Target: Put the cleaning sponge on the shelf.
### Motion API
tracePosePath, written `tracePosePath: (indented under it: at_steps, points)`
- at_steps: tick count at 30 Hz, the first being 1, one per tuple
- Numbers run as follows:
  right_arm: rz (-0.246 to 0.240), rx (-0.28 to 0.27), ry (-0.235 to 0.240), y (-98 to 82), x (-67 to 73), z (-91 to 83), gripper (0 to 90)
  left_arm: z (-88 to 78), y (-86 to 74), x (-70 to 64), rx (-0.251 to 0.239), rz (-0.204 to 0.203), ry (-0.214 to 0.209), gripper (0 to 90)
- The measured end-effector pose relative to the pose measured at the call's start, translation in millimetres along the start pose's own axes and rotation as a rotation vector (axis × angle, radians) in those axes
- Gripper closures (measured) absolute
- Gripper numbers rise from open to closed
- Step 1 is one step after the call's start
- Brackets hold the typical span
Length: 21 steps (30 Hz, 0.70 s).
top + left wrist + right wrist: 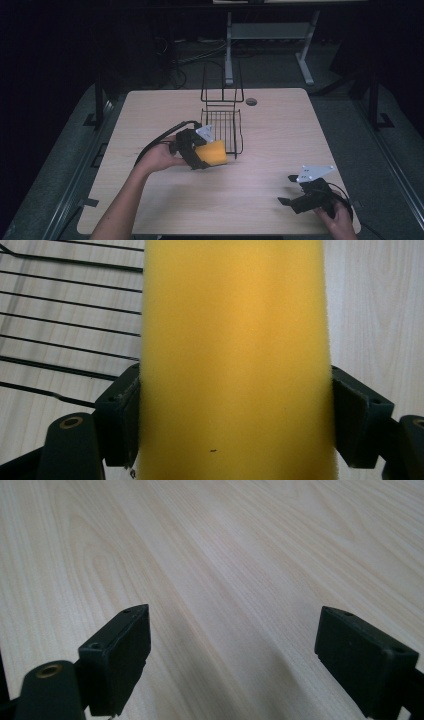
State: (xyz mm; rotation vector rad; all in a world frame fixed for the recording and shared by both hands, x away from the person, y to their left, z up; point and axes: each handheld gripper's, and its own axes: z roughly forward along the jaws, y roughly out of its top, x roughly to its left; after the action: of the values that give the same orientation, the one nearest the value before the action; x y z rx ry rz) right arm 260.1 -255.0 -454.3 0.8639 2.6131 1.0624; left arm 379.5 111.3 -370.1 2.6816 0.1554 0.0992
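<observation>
Yellow foam of a sponge [214, 152] sits clamped between the jaws of the left gripper [200, 156], held just beside the front corner of a black wire rack [222, 125] on the wooden table [280, 140], while the right gripper [291, 190] rests near the table's right front edge with jaws spread wide around nothing.

wire rack [222, 120] on table [280, 130] | desk frame [270, 35] behind
</observation>
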Motion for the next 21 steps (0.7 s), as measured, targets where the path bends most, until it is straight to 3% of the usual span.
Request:
tracePosePath:
  at_steps: [16,21]
  points:
    - [0.004,0.010,-0.016,-2.0,-1.3,-0.9,14.5,5.9,15.0,12.4,0.034,0.035,-0.012,21.7]
    - [-0.006,0.011,-0.013,-1.8,-0.3,-0.9,14.5,5.9,18.6,15.9,0.016,0.040,-0.015,21.7]
